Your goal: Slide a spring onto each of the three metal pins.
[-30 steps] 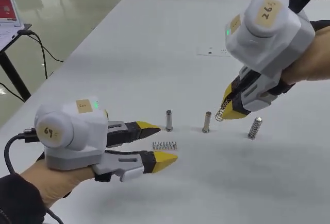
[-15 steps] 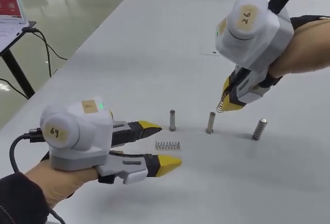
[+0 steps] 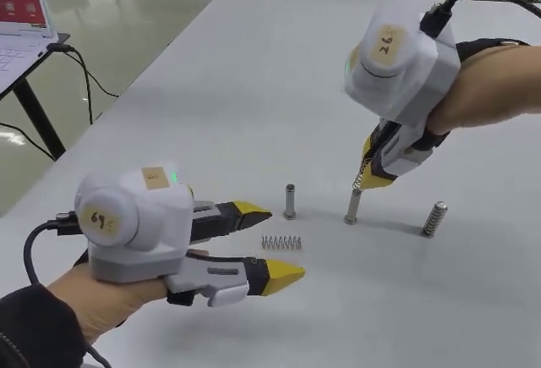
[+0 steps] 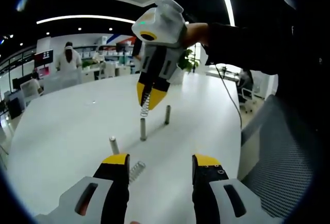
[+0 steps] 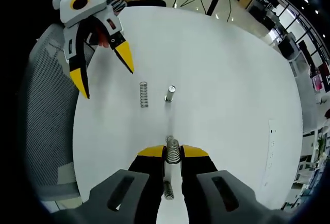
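1. Held spring (image 3: 363,173) is clamped between the closed fingers of the right gripper (image 5: 174,153) and hangs tilted from the yellow tips.
2. Its lower end is seen at the top of the middle pin (image 3: 352,207). Whether it is already over the tip cannot be told.
3. The middle pin is stood upright on the white table (image 3: 211,89), and its shaft is bare.
4. The right pin (image 3: 439,205) is already sleeved by a fitted spring (image 3: 434,221).
5. The left pin (image 3: 290,201) is stood upright and bare, well apart from the right gripper.
6. A loose spring (image 3: 281,242) is laid flat on the table, just in front of the left pin.
7. The left gripper (image 4: 161,161) is held low over the table with its fingers spread apart and nothing gripped. In the head view the loose spring is seen between its two tips, untouched.
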The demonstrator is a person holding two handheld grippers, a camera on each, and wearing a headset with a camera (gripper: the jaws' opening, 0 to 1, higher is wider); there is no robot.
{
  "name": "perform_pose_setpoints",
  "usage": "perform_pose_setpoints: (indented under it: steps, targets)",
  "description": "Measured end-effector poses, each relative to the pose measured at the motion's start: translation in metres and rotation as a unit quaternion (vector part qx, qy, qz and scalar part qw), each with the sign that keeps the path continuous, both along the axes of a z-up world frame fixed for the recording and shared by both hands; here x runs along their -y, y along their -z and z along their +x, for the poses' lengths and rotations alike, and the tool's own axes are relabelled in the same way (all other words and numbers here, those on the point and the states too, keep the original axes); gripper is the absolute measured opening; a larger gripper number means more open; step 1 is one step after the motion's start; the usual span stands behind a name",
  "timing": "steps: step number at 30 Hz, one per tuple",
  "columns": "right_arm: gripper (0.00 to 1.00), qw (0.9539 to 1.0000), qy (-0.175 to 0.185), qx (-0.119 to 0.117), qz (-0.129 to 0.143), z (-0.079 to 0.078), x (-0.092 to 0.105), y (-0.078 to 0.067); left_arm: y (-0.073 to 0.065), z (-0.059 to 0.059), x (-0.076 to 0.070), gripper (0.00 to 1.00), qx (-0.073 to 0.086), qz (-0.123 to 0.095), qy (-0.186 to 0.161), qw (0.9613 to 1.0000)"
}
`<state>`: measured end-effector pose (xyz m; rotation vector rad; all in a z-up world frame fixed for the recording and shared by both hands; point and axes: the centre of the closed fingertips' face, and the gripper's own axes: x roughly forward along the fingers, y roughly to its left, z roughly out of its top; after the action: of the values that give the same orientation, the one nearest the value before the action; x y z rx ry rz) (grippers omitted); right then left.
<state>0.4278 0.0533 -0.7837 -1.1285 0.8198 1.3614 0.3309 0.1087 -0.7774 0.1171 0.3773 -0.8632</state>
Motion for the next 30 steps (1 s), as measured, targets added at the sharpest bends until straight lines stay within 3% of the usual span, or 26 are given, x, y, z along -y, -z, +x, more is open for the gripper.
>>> perform_pose_setpoints:
  steps: [15,30]
  targets:
    - [0.08,0.9998,0.004,-0.011,-0.014,0.003,0.002,0.012,0.0,0.002,0.0,0.42,0.0,0.0,-0.001,1.0]
    - [0.08,0.9991,0.01,-0.023,-0.035,-0.001,0.001,0.043,0.003,-0.001,0.0,0.41,-0.003,0.002,0.0,1.0]
